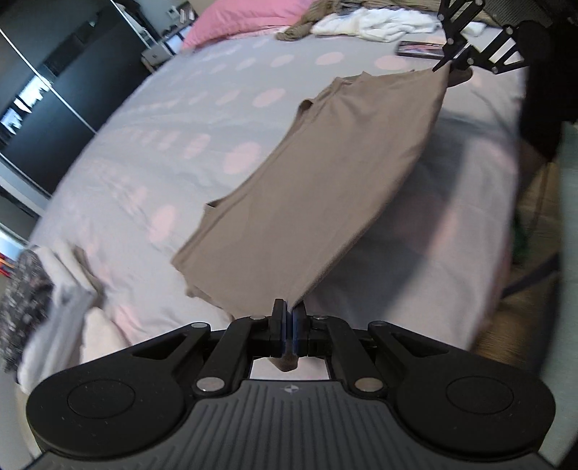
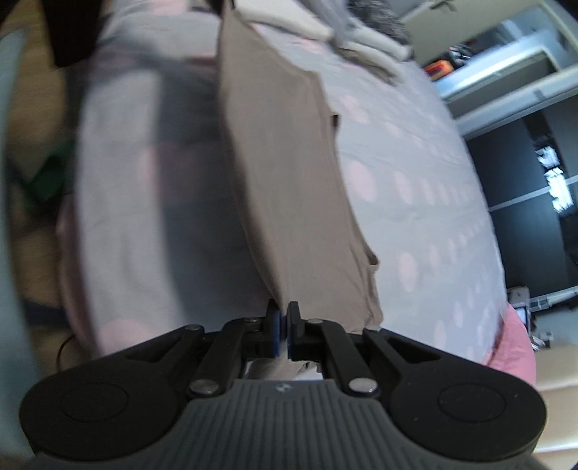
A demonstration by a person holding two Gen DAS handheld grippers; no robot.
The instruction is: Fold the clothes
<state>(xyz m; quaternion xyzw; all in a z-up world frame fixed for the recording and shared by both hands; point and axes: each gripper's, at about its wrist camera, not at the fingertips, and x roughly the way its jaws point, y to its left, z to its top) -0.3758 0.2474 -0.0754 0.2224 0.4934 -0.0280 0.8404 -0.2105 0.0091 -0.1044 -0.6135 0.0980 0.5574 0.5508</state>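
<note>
The left gripper [image 1: 289,318] pinches one corner of a taupe garment [image 1: 307,188], its jaws clenched on the cloth, while the right gripper [image 2: 283,323] grasps the opposite corner the same way. The garment stretches taut between the two, lifted above a bed [image 1: 162,152] dressed in grey sheeting with pale pink dots. Folded clothes [image 1: 61,289] sit stacked at the bed's edge; a pink pillow [image 1: 245,18] and a heap of unfolded laundry [image 1: 361,21] lie at the far end.

A grey, pink-dotted bed [image 1: 151,152] bears a pink pillow [image 1: 245,18] and folded clothes [image 1: 68,289].
</note>
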